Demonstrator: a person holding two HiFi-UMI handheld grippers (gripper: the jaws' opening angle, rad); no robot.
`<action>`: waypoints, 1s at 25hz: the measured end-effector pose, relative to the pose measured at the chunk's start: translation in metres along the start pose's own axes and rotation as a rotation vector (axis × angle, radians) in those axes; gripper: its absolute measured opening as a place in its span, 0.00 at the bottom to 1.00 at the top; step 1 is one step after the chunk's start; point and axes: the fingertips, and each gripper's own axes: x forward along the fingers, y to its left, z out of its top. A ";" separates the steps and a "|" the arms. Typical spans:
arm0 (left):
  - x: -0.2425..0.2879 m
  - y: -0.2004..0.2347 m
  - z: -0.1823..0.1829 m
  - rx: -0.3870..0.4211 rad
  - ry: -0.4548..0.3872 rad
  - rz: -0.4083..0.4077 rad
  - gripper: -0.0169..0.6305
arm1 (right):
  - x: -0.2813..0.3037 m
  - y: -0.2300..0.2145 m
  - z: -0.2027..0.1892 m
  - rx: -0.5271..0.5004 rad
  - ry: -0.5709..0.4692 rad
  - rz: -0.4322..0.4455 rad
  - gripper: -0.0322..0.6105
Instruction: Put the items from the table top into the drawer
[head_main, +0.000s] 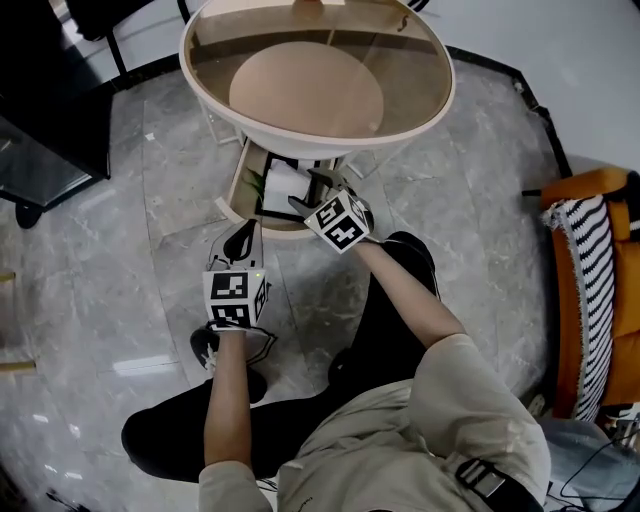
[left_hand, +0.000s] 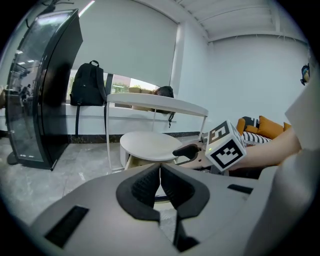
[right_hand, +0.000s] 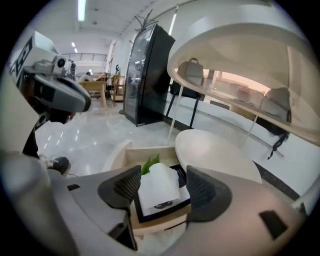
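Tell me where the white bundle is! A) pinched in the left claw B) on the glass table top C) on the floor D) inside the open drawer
D: the white bundle lies inside the open drawer next to a green leaf, and the right claw is open, its pads not touching it.

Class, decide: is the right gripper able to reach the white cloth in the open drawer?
Probably yes: the drawer stands open, the right gripper, jaws apart, hangs over the white cloth unobstructed.

The worktop's (head_main: 300, 146) near edge hides the drawer's (head_main: 238, 190) back, and a white bundle (right_hand: 159, 187) covers most of a green item (right_hand: 148, 164).
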 end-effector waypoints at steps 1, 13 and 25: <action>-0.002 -0.001 0.000 -0.004 0.001 0.003 0.06 | -0.009 0.001 0.003 0.026 -0.022 -0.006 0.48; 0.001 0.004 -0.009 0.004 -0.029 0.044 0.06 | -0.078 0.023 0.019 0.163 -0.276 -0.038 0.48; 0.001 0.004 -0.044 -0.030 -0.052 0.026 0.06 | -0.063 0.036 0.020 0.295 -0.416 -0.066 0.30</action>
